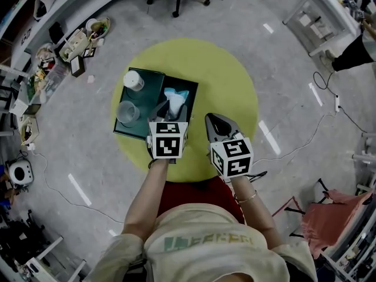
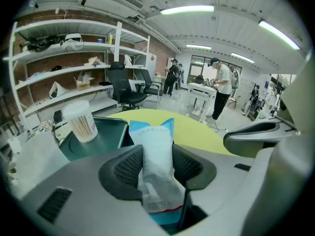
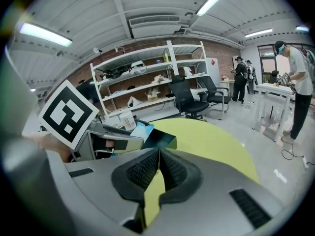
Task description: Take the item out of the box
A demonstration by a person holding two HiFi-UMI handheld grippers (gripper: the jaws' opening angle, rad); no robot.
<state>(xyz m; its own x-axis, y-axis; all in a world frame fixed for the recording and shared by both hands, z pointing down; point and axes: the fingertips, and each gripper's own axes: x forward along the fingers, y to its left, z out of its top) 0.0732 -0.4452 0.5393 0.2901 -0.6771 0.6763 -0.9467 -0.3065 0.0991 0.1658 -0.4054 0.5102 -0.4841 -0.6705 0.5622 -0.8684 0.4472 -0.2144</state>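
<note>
left gripper (image 2: 157,168) pinching white-blue soft packet (image 2: 157,156)

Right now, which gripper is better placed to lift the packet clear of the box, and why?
Left. The left gripper is shut on the packet, right at the box. The right gripper is shut on nothing, off to the side above the yellow table.

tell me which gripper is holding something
The left gripper: its fingers clamp the white-and-blue pack, while the right gripper is shut on nothing.
</note>
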